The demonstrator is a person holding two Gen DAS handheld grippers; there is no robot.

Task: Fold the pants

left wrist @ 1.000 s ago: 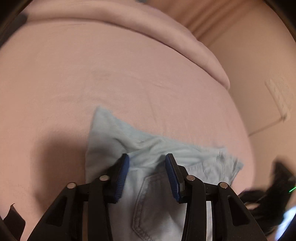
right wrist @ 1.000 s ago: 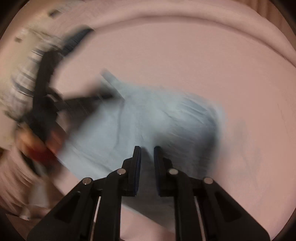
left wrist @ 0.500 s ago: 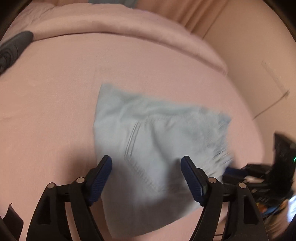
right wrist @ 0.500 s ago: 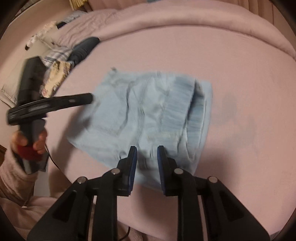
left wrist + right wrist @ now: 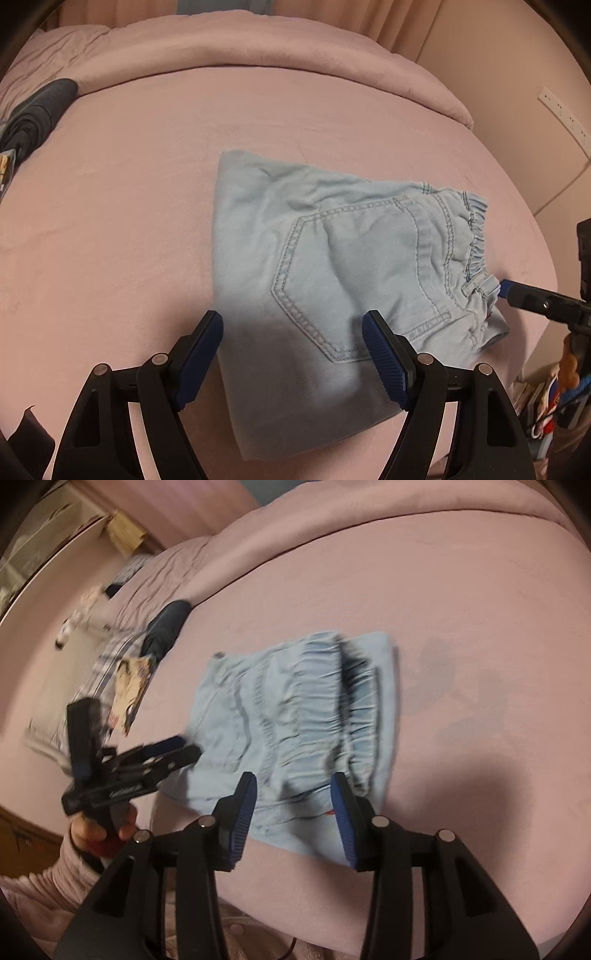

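Pants (image 5: 332, 280), light blue, folded into a compact packet with back pocket up, lying flat mid-bed (image 5: 110, 229), nearer its front edge. Left gripper (image 5: 291, 332): fingers spread wide above the packet, gripping nothing. Right gripper (image 5: 293, 805): jaws lately opening, parted over the waistband, empty.

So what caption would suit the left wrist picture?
Open left gripper hovering over folded light-blue denim pants on a pink bedsheet.

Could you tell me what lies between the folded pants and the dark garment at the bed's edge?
Only bare pink bedsheet separates the pants from the dark garment, as the left wrist view shows.
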